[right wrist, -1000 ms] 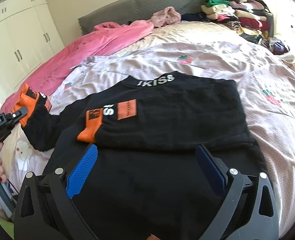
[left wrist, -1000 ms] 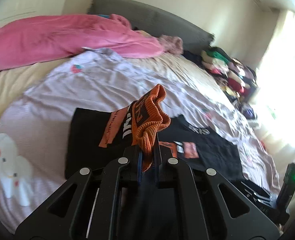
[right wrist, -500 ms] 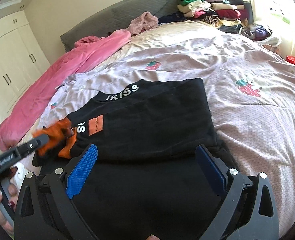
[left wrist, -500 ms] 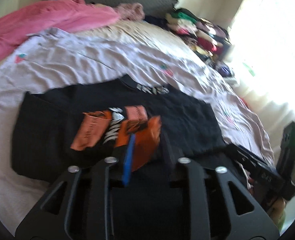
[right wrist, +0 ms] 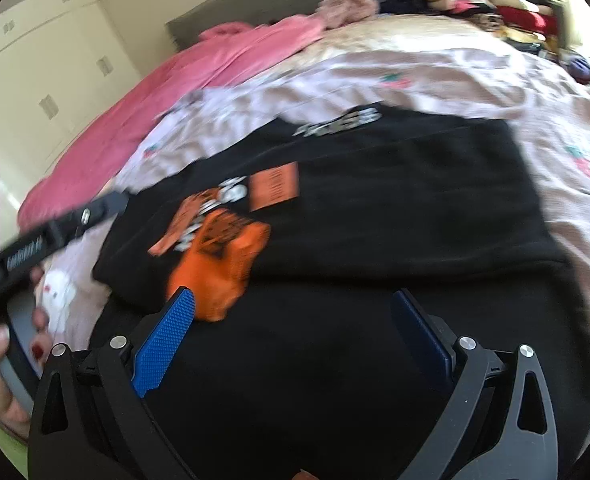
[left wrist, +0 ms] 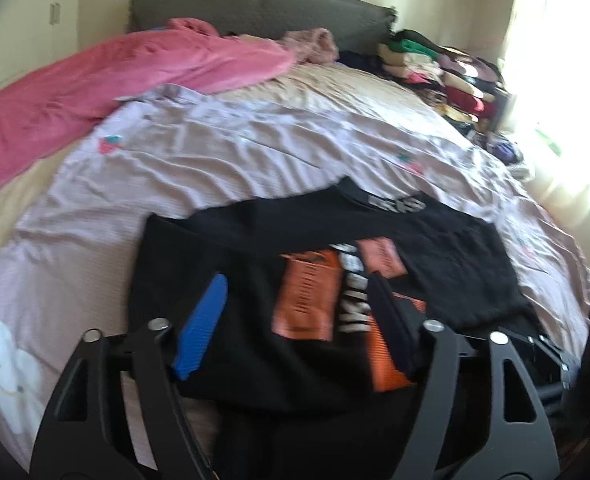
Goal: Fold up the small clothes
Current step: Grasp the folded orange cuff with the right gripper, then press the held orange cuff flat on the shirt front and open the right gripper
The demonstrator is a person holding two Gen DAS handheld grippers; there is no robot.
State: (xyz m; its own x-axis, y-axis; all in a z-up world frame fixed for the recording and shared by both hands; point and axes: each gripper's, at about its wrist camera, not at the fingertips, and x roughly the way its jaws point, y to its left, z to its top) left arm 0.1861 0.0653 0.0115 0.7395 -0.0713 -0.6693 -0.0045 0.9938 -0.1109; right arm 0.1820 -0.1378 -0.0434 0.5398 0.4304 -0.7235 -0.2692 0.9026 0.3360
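A black sweater (left wrist: 447, 248) with orange cuffs and white lettering lies on the bed, both sleeves folded across its body. It also shows in the right wrist view (right wrist: 395, 208). The orange cuff (right wrist: 219, 264) lies loose on the black cloth. My left gripper (left wrist: 295, 320) is open and empty, just above the folded sleeves (left wrist: 311, 296). My right gripper (right wrist: 295, 332) is open and empty over the sweater's lower part. The left gripper's finger (right wrist: 67, 220) shows at the left of the right wrist view.
The sweater lies on a pale lilac sheet (left wrist: 223, 152) with strawberry prints. A pink blanket (left wrist: 107, 80) lies at the head of the bed. A stack of folded clothes (left wrist: 439, 64) sits at the far right corner. A grey headboard (left wrist: 255, 8) stands behind.
My left gripper carried the orange cuff across onto the sweater's body, opened and let it go. The sleeve now lies folded. The right gripper stayed open and shifted a little.
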